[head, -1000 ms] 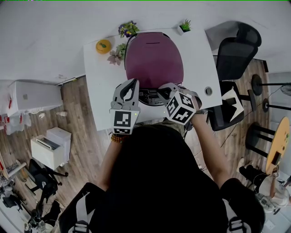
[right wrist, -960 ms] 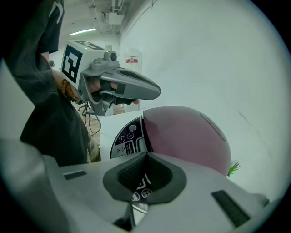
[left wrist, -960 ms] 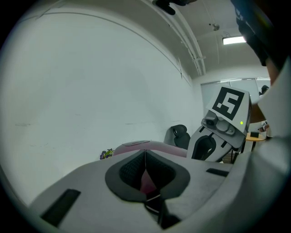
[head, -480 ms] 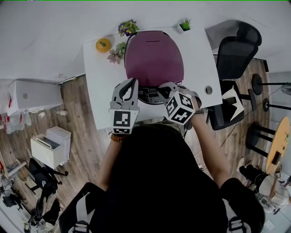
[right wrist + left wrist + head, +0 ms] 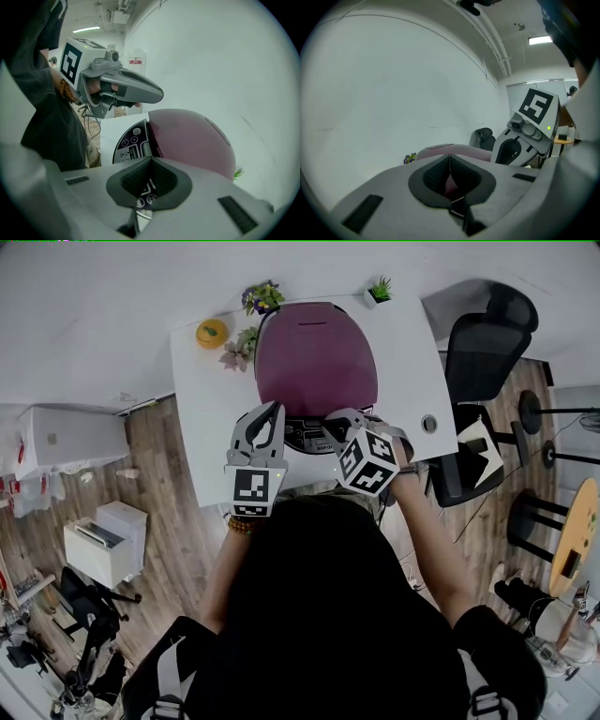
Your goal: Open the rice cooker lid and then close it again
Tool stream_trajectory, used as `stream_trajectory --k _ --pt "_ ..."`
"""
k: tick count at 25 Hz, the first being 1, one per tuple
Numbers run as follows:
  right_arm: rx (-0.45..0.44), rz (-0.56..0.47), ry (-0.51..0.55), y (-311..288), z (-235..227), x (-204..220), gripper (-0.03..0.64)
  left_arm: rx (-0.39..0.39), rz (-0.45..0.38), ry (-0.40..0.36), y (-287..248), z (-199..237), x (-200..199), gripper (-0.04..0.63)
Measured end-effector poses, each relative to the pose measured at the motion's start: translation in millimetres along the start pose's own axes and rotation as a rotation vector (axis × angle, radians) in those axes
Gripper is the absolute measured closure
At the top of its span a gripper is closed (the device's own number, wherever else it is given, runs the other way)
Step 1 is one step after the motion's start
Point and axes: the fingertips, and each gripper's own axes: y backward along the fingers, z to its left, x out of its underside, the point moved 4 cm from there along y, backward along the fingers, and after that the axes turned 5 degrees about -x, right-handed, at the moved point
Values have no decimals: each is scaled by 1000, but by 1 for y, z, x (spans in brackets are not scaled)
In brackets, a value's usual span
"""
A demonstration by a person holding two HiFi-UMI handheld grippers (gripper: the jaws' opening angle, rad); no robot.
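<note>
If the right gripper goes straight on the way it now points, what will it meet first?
Most likely the black control panel at the front of the maroon domed rice cooker; the right gripper, jaws shut, aims down at it. How near it is remains unclear.

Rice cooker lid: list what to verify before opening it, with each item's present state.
1. Rice cooker lid fully down: ok.
2. Left gripper jaws together, nothing held: ok.
3. Right gripper jaws together, nothing held, tip over the control panel: ok.
4. Right gripper on the lid release: cannot tell.
5. Flowers clear of the lid's swing: cannot tell.
6. Cooker squarely on the white table: ok.
</note>
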Motion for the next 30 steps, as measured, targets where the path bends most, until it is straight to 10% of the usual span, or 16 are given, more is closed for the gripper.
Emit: stream_trajectory --k 30 --pt "6 -57 -90 0 -2 1 589 7 -4 3 7 -7 0 572"
